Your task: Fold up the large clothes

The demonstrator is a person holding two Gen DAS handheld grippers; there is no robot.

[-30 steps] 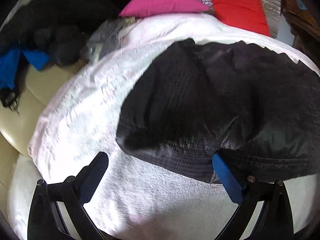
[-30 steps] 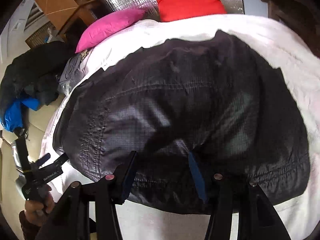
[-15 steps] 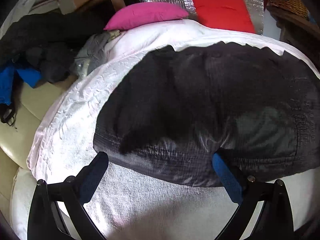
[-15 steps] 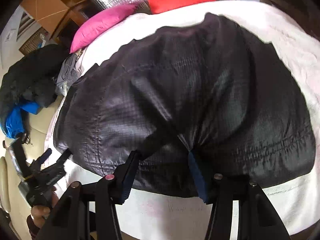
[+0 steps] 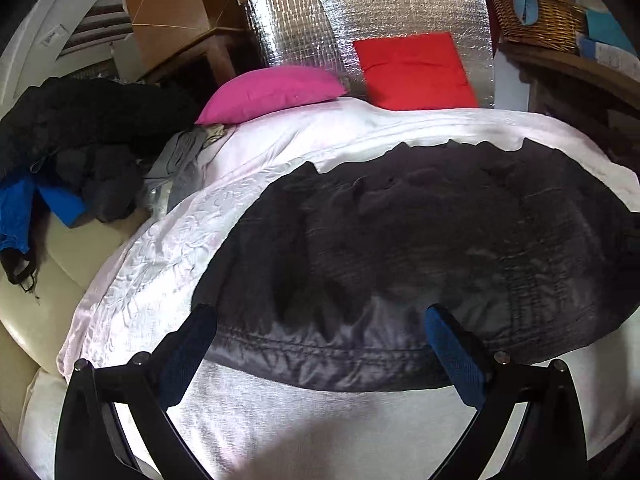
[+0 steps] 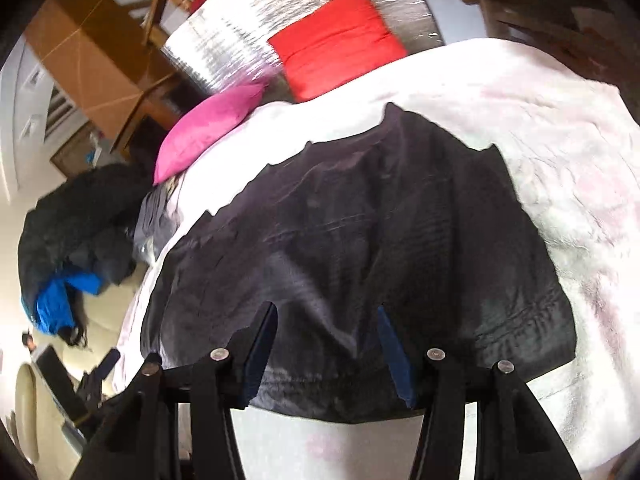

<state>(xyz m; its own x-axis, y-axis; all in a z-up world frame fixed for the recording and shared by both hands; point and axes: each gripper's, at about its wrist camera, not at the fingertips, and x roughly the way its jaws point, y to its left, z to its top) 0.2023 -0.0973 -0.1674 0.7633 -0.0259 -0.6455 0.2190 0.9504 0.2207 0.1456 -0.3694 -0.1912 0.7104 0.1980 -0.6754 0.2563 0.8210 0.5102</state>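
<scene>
A large black quilted jacket point(image 5: 420, 248) lies spread flat on a white sheet point(image 5: 160, 240) over a bed. It also shows in the right wrist view point(image 6: 360, 240). My left gripper point(image 5: 320, 344) is open, its blue-padded fingers spread wide over the jacket's near hem. My right gripper point(image 6: 326, 344) is open too, its fingers hanging just above the same near hem, holding nothing. The left gripper's body shows at the lower left of the right wrist view point(image 6: 72, 384).
A pink pillow point(image 5: 272, 94) and a red cushion point(image 5: 412, 70) lie at the bed's head against a silver foil panel point(image 5: 360, 24). A heap of dark and blue clothes point(image 5: 72, 152) sits on a cream sofa point(image 5: 48, 288) at left. A wicker basket point(image 5: 536, 16) stands far right.
Both grippers have pulled back and risen from the jacket. The right gripper's fingers have spread wider. The jacket now lies flatter on the sheet.
</scene>
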